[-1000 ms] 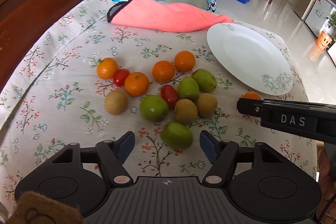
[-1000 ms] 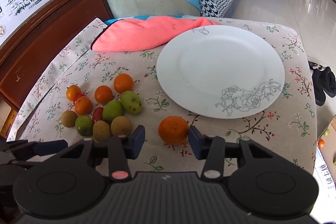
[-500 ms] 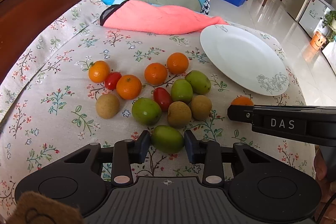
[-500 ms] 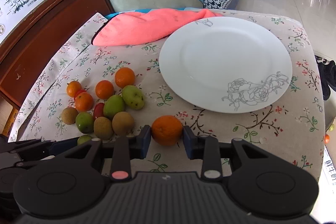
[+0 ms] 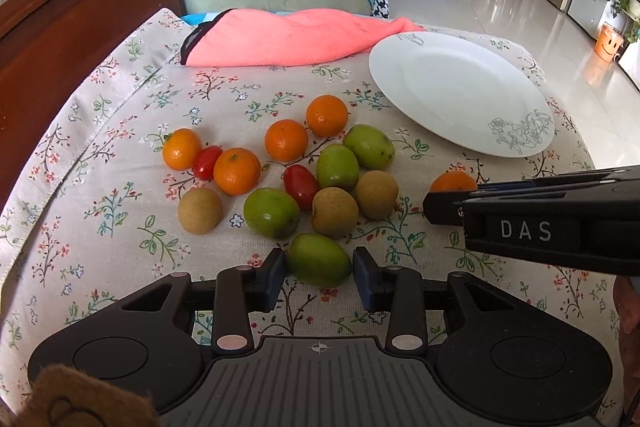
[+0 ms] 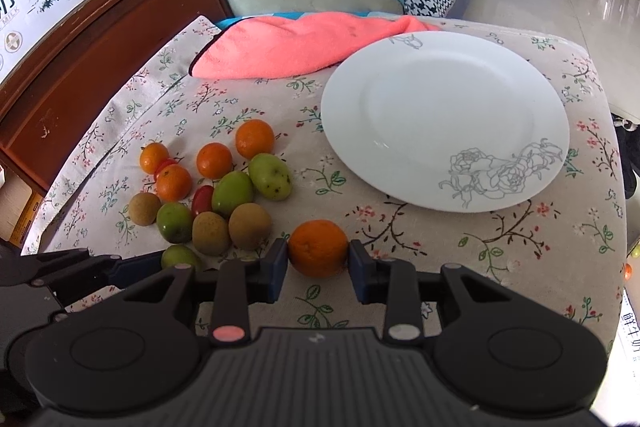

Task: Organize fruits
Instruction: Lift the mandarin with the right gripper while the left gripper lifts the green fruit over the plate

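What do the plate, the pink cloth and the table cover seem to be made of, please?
Plate: probably glazed ceramic, glossy white with a grey printed rose.
Pink cloth: soft, matte, fuzzy fabric, likely microfibre or terry; it lies in folds.
Table cover: woven fabric, matte beige with a floral print and a stitched hem.

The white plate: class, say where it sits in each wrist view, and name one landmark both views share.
Left wrist view: white plate in the upper right, beyond the fruit.
Right wrist view: the plate fills the centre right.
Shared landmark: the pink towel at the plate's far left edge.
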Tool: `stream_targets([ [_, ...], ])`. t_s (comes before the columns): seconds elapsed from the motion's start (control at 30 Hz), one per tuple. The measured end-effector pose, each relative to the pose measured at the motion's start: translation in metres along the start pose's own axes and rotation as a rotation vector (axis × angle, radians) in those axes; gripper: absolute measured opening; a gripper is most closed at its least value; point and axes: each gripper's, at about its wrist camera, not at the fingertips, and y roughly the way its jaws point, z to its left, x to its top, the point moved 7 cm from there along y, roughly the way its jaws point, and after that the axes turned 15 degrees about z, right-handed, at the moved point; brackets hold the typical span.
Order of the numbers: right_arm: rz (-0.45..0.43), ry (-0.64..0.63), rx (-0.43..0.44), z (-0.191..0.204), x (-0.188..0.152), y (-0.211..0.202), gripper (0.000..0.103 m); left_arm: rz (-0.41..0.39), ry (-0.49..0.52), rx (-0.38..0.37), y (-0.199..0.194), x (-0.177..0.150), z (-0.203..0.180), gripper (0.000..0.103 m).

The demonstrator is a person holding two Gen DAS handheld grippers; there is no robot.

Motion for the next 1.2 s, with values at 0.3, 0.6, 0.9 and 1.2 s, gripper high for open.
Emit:
stream_targets([
  [0.3,-0.004,-0.003,-0.006,0.000,0.000,0.000,0.033,-0.010,0.001,-0.005,0.000,0.000,0.001,0.038],
  [0.6,-0.012,-0.007,0.013,0.002,0.001,-0.005,0.033,-0.035,-0.017,-0.066,-0.012,0.003,-0.001,0.032],
  [0.9,-0.072,0.005,0.040,0.001,0.011,-0.024,0.033,-0.106,-0.052,-0.125,-0.031,0.016,0.004,0.032],
  [1.2,-0.095,-0.013,0.030,-0.002,0.019,-0.033,0.033,-0.168,-0.075,-0.158,-0.042,0.031,0.009,0.032],
])
